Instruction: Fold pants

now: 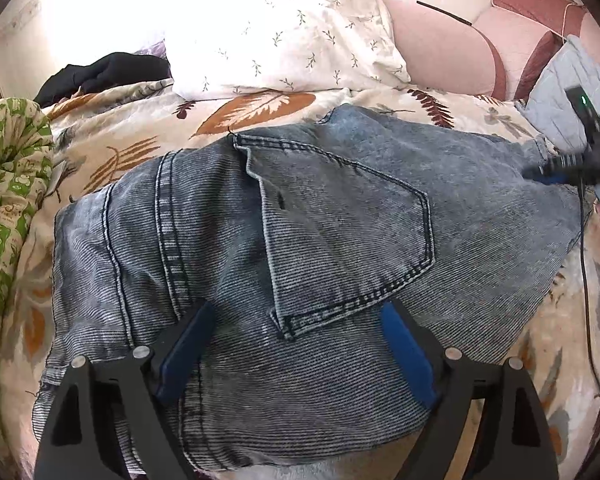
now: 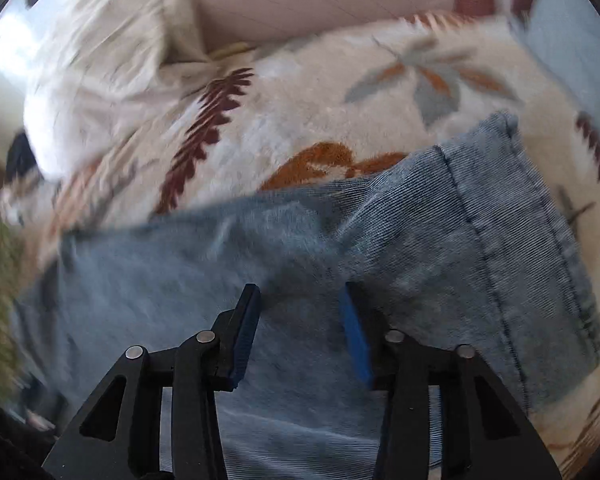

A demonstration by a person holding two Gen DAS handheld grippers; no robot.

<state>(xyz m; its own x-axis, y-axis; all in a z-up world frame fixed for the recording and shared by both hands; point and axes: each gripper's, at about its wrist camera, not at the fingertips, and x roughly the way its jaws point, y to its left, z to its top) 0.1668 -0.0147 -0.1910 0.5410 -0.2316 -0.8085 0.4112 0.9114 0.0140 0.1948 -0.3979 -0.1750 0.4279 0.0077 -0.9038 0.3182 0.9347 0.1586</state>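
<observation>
I see the denim pants (image 1: 300, 248) lying folded on the leaf-print blanket (image 1: 140, 140), back pocket (image 1: 348, 240) facing up, with a white sprigged pillow (image 1: 284, 32) beyond them at the far side. My left gripper (image 1: 296, 312) hangs over the near part of the denim with its blue pads spread wide, released and holding nothing. My right gripper (image 2: 300, 296) is over the pants' right end, its fingers also parted and empty; that view is blurred. A green patterned quilt (image 1: 8, 184) bunches at the left.

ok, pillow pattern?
White pillow with small grey-green leaf sprigs; clearest in the left wrist view.
</observation>
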